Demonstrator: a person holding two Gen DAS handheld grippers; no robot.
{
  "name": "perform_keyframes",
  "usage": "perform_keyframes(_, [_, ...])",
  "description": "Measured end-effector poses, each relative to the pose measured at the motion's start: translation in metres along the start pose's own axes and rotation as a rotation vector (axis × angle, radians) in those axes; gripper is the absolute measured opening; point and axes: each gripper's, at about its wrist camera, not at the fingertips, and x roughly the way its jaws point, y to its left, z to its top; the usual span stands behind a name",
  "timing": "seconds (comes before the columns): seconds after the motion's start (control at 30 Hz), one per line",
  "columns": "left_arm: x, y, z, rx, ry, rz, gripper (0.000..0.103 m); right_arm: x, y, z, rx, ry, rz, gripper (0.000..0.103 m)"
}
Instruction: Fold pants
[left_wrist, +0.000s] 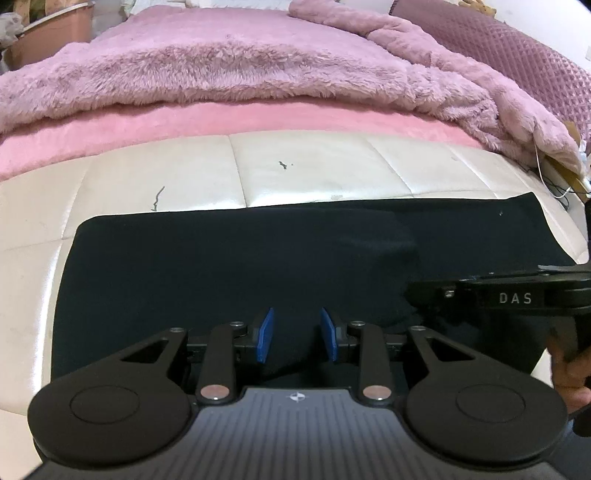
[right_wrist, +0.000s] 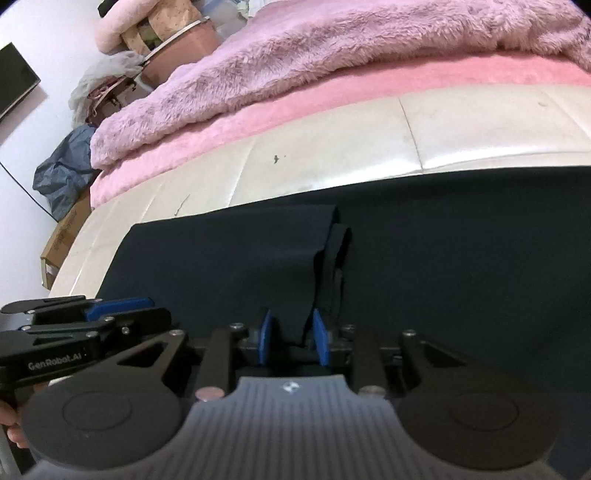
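From the left wrist view, one pair of dark navy pants (left_wrist: 236, 266) lies flat across the cream padded surface (left_wrist: 303, 173), reaching toward its right edge, with the near part hidden under the tool. Behind the surface lie one bright pink blanket (left_wrist: 184, 125), one paler fluffy throw (left_wrist: 207, 70) on top of it, and one quilted mauve cover (left_wrist: 517, 62) at the far right. The left gripper (left_wrist: 297, 334) hangs over the pants with its two blue pads (left_wrist: 266, 334) apart and nothing pinched between them; whether they touch the cloth below is hard to say. The right gripper (left_wrist: 424, 295) comes in from the right edge, only its side showing, its tips lost against the dark fabric. A few fingers of the right hand (left_wrist: 569, 373) curl round its grip, cut off by the frame.

From the right wrist view, the same pants (right_wrist: 443, 240) fill the near half of the surface (right_wrist: 332, 147), and one folded-over flap (right_wrist: 236, 251) lies on top. The right gripper (right_wrist: 291, 338) has its two pads (right_wrist: 320, 339) closed on the raised edge of that flap. The left gripper (right_wrist: 122, 306) lies low at the left, jaws seen side-on. The clutter beyond the far left corner is too blurred to count.
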Motion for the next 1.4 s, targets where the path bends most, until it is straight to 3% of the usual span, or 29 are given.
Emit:
perform_keyframes(0.2, [0.002,-0.012,0.010,0.030,0.001,-0.046,0.035,-0.029,0.004,0.007,0.010,-0.059,0.038,0.000])
perform_keyframes(0.47, [0.032,-0.028,0.005,0.071,0.043,-0.045,0.028,-0.013,-0.008,-0.010,0.065,0.014,-0.017,0.001])
perform_keyframes(0.53, [0.032,-0.027,0.007,0.048,0.038,-0.048,0.028,-0.019,-0.010,-0.008,0.067,-0.019,-0.022,0.007])
perform_keyframes(0.6, [0.032,-0.026,0.010,0.030,0.027,-0.064,0.028,-0.025,-0.013,-0.004,0.071,-0.052,0.000,0.031])
perform_keyframes(0.83, [0.046,-0.032,0.022,0.028,0.037,-0.081,0.028,-0.004,-0.034,0.017,0.137,-0.060,0.062,0.033])
perform_keyframes(1.07, [0.051,-0.033,0.021,0.019,0.034,-0.102,0.028,0.021,-0.049,0.011,0.267,-0.064,0.198,0.031])
perform_keyframes(1.2, [0.050,-0.031,0.022,0.019,0.035,-0.106,0.028,0.028,-0.061,0.006,0.350,-0.056,0.246,0.002])
perform_keyframes(1.3, [0.040,-0.028,0.025,-0.003,0.014,-0.102,0.028,0.026,-0.064,0.006,0.392,-0.059,0.257,0.000])
perform_keyframes(1.4, [0.011,-0.017,0.029,-0.040,-0.061,-0.082,0.028,0.009,-0.042,0.020,0.313,-0.084,0.236,0.000])
